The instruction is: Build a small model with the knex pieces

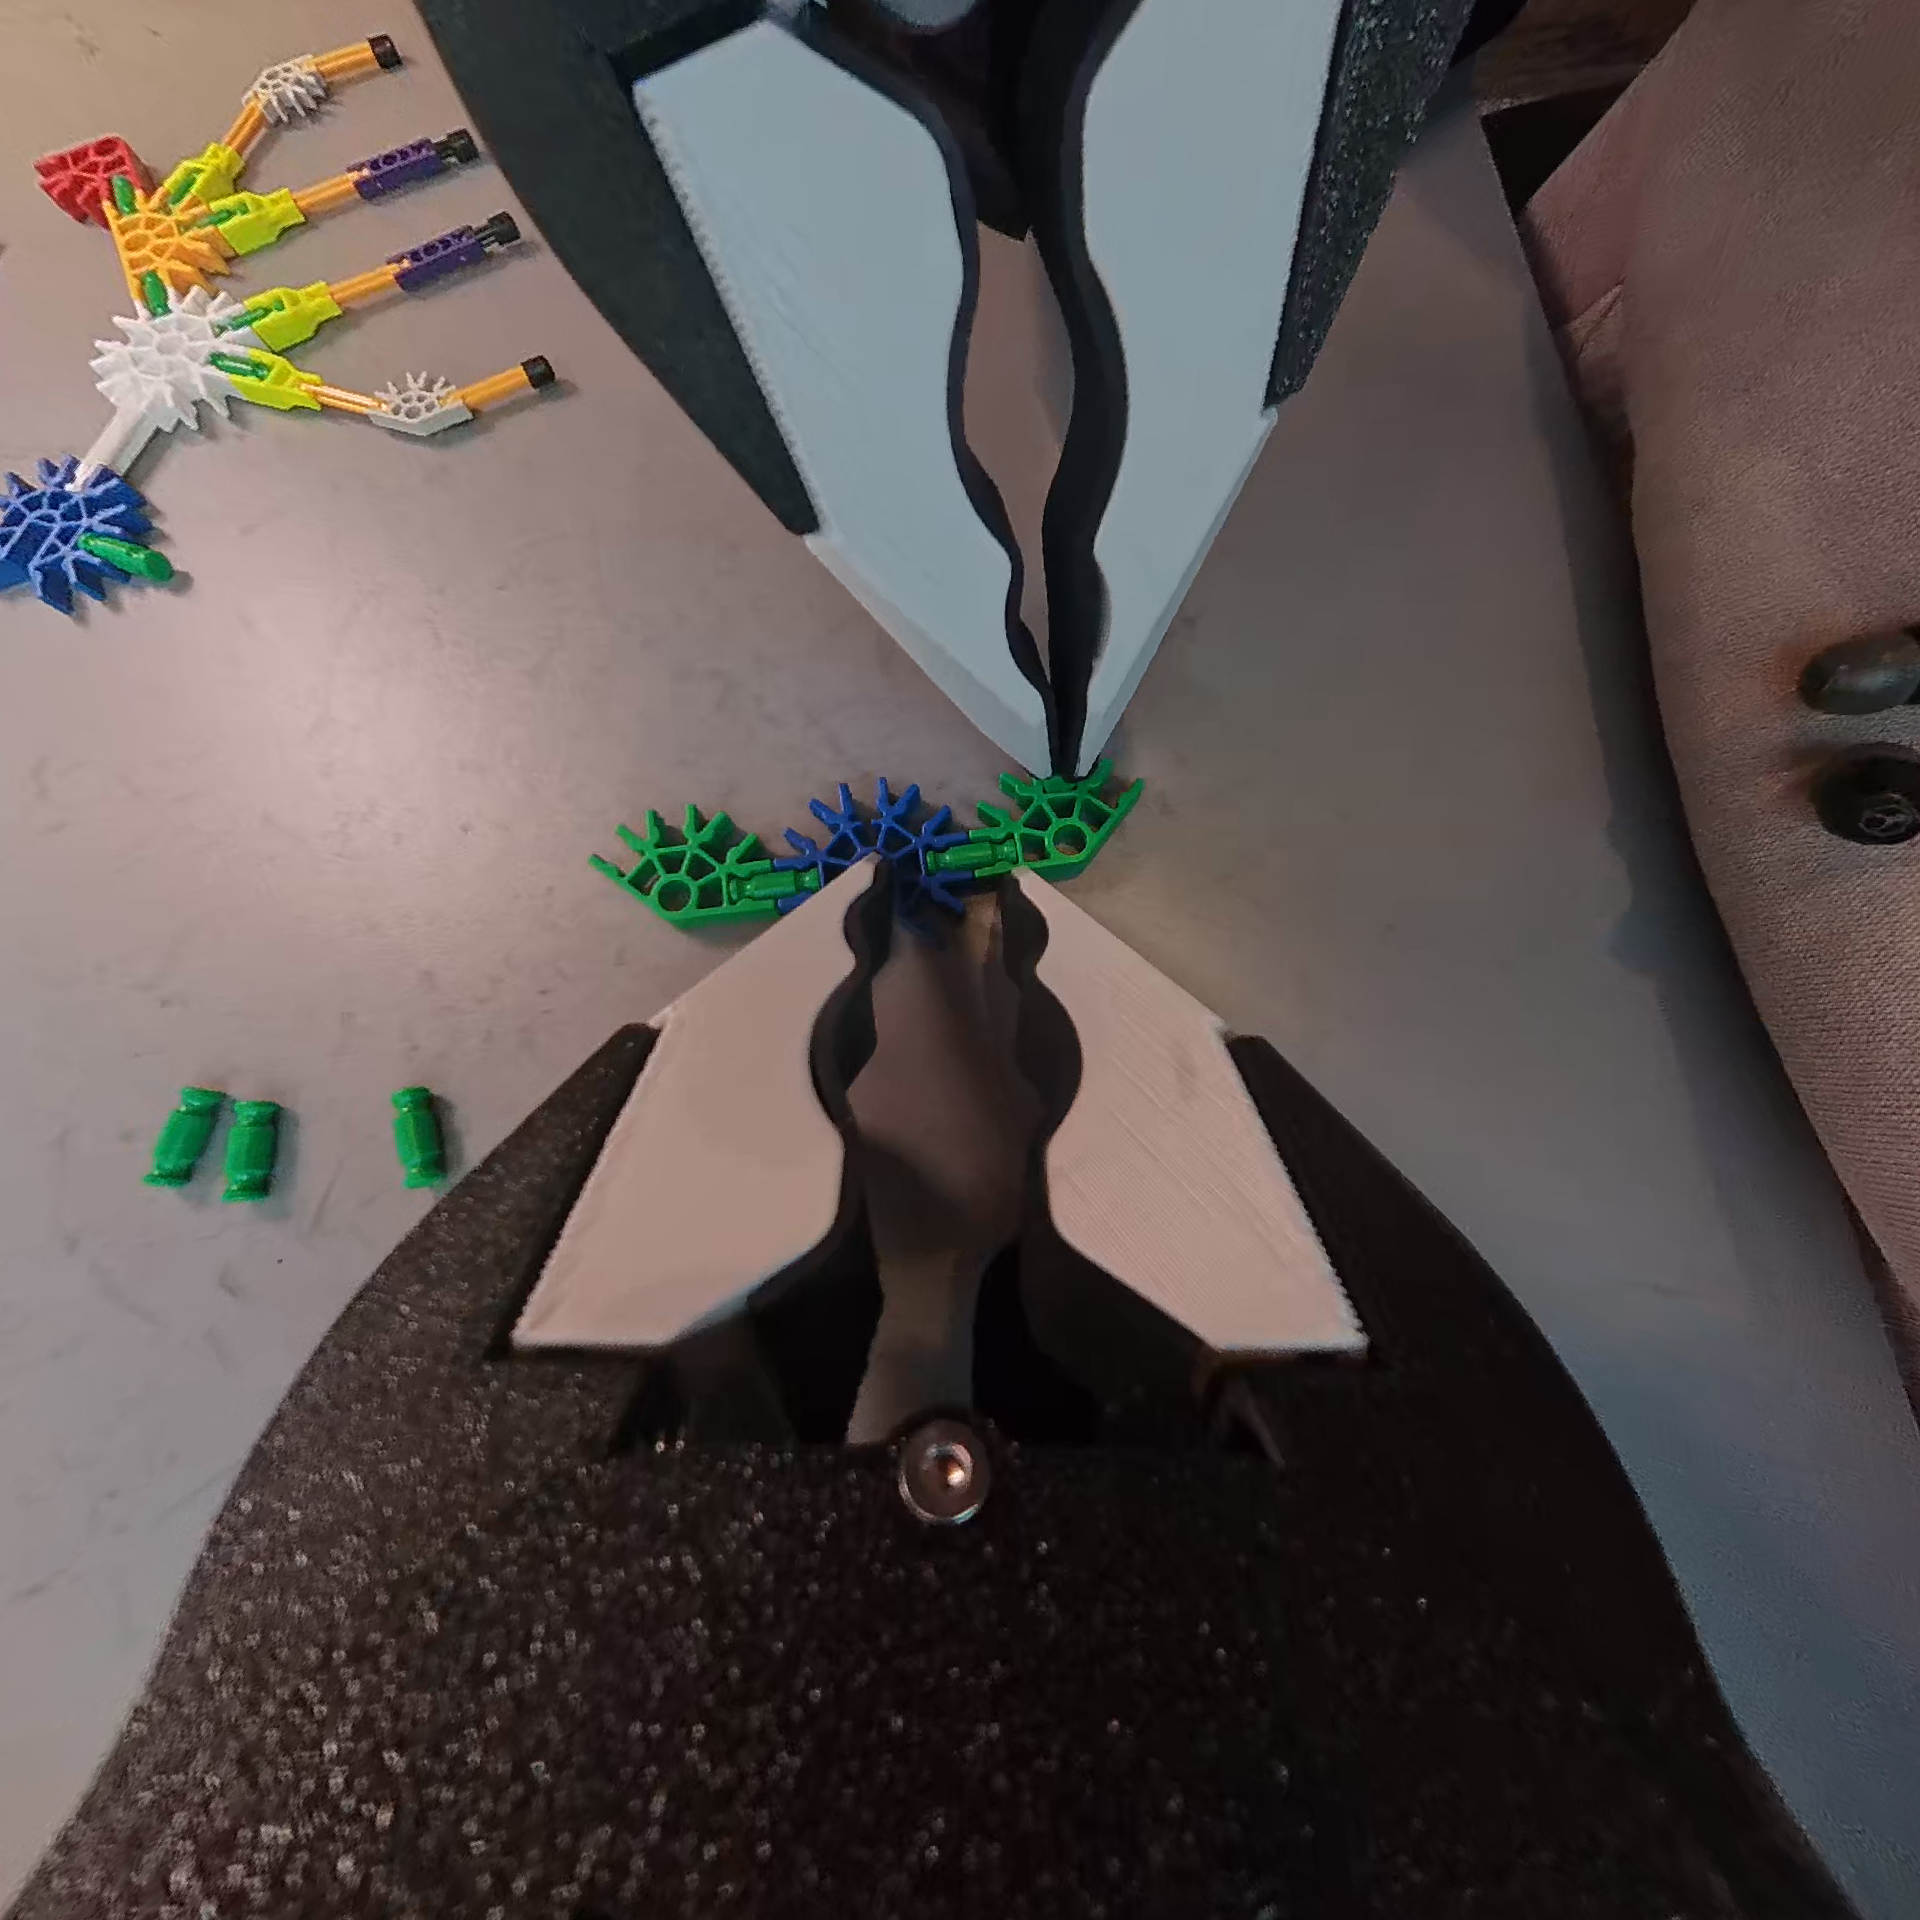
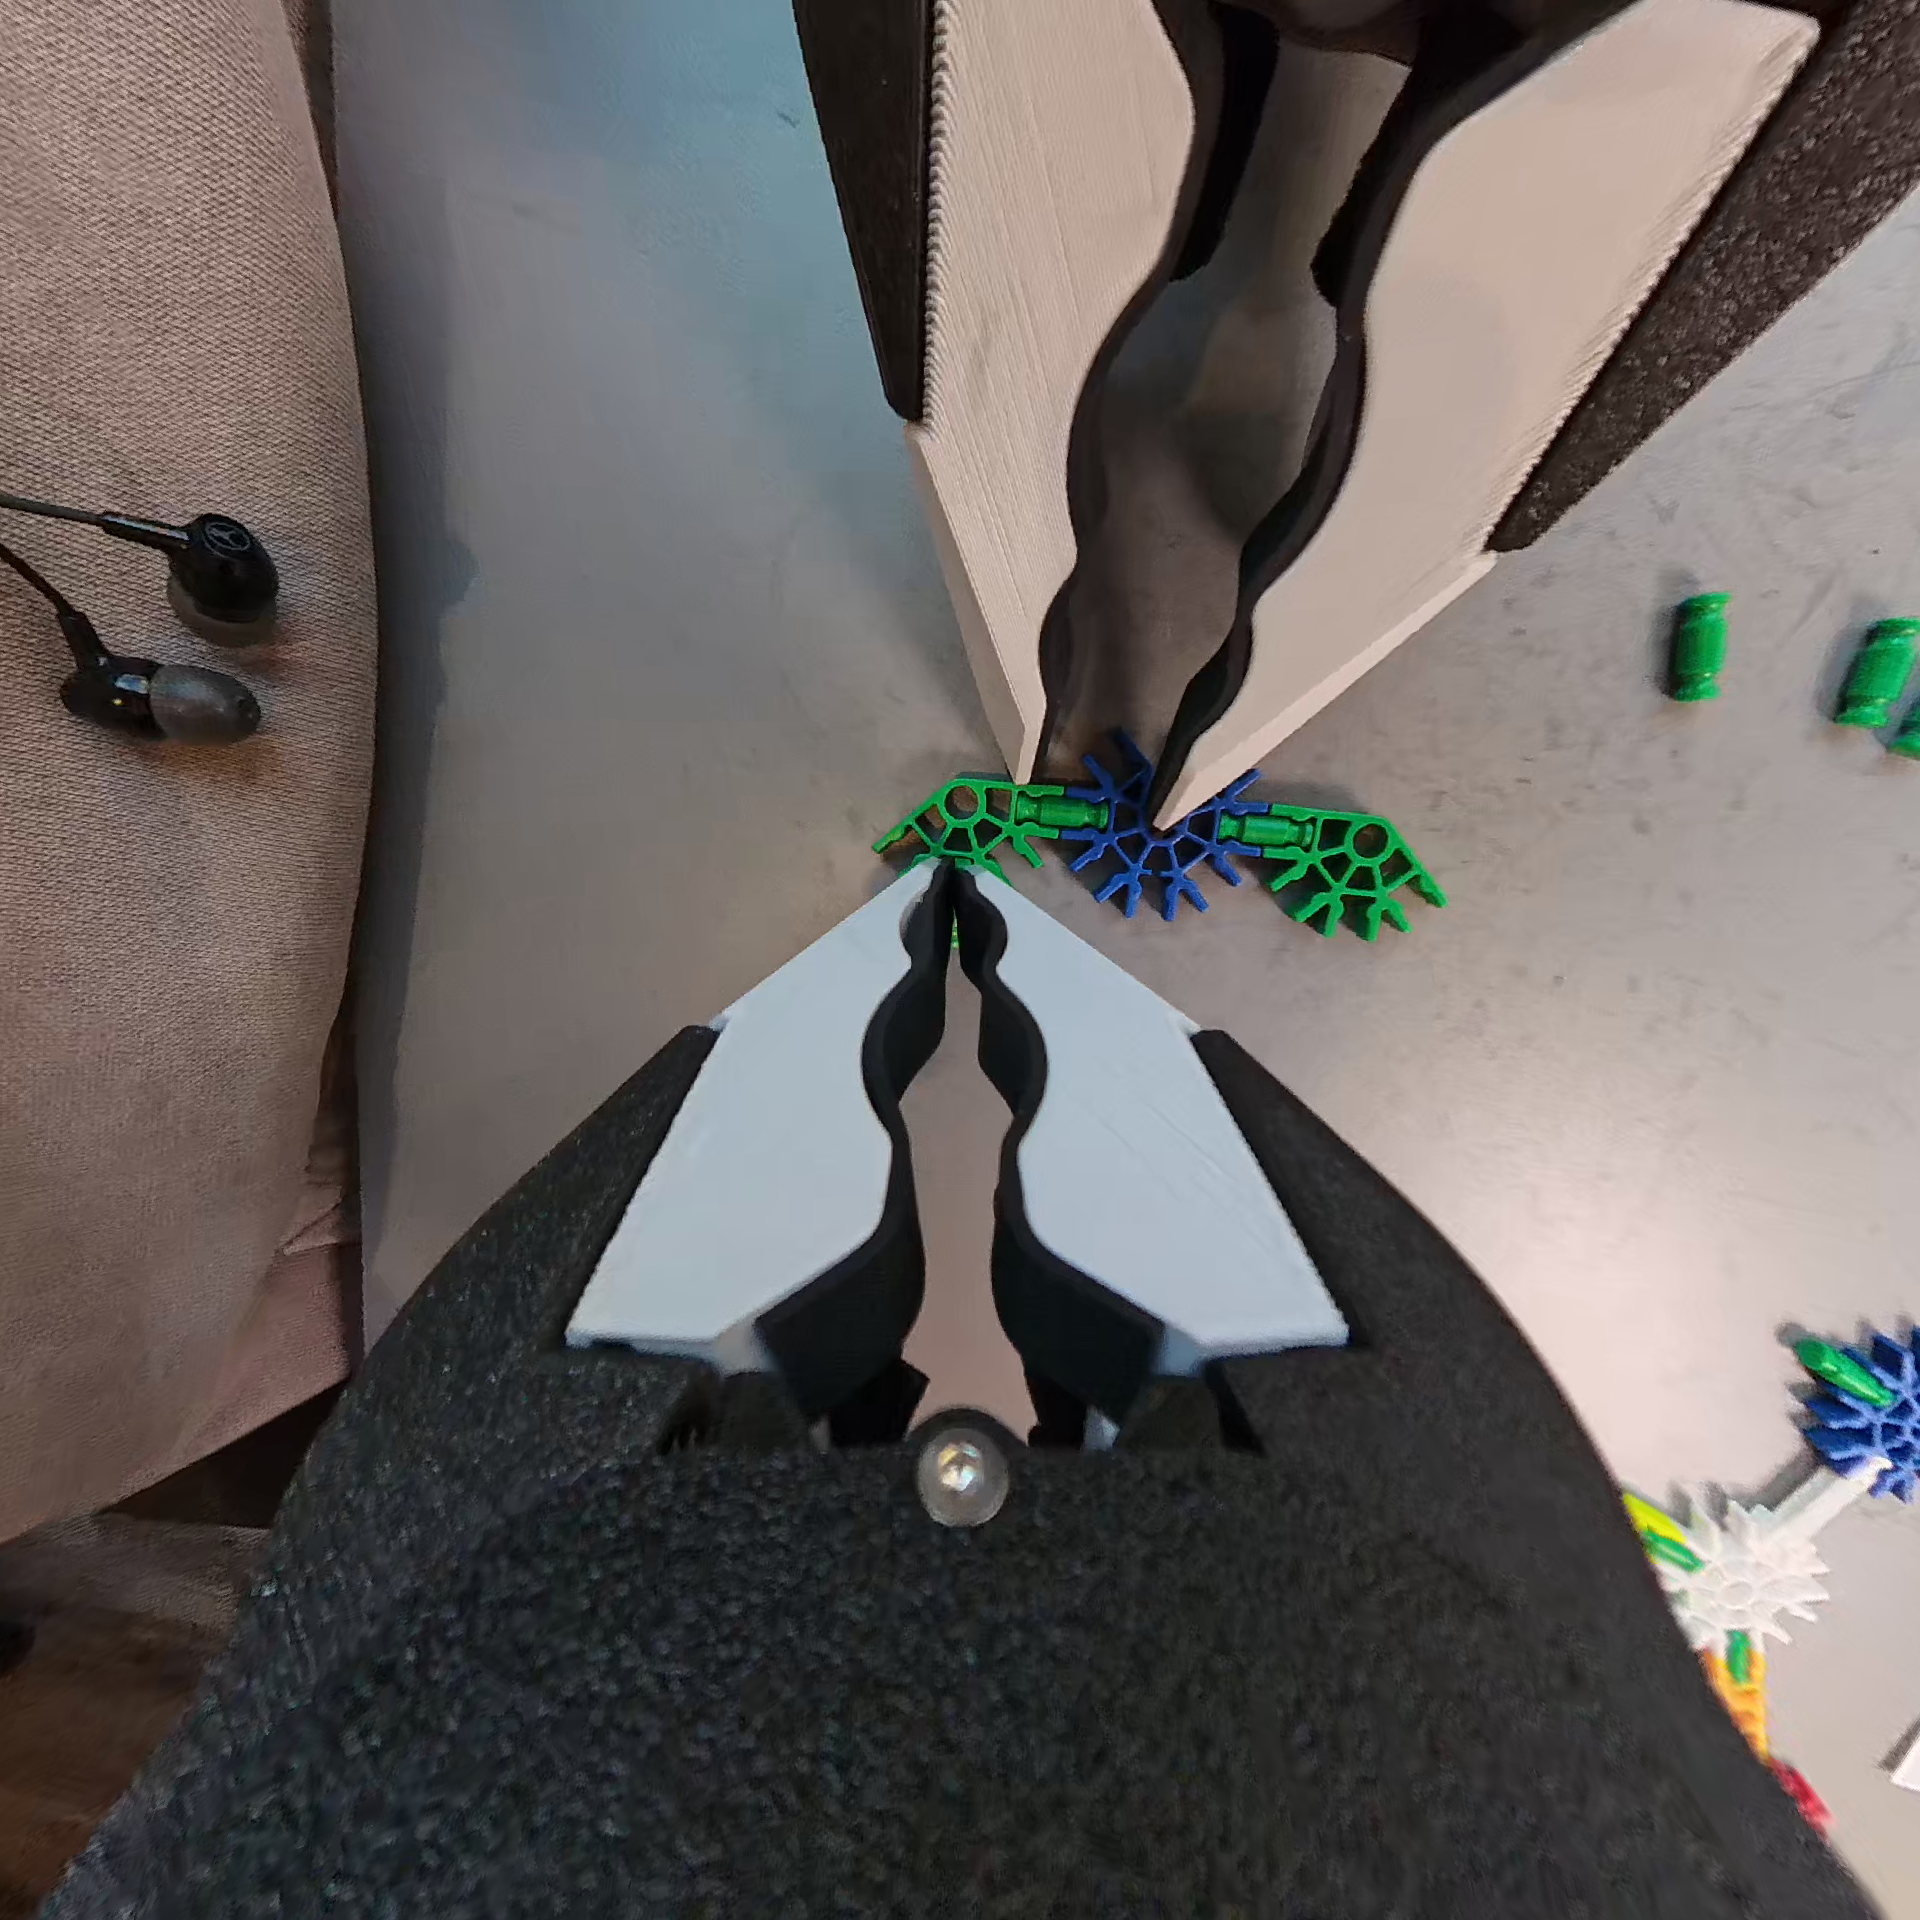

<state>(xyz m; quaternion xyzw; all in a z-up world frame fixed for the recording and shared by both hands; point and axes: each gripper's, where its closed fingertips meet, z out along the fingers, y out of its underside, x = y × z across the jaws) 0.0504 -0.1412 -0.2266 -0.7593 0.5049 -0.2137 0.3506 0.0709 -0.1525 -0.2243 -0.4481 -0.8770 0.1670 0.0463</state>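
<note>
No writing can be read on the table's (image 1: 416,779) toy pieces; one black earbud (image 2: 223,571) carries a small round emblem.

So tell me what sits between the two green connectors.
A blue connector, joined to each green connector by a short green rod. The right wrist view shows it best.

Bare table (image 1: 436,790) lies between 3 loose green rods (image 1: 249,1148) and the coloured toy assembly (image 1: 208,301).

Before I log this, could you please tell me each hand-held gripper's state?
Left hand-held gripper: closed on the blue connector.
Right hand-held gripper: closed on a green connector.
</note>
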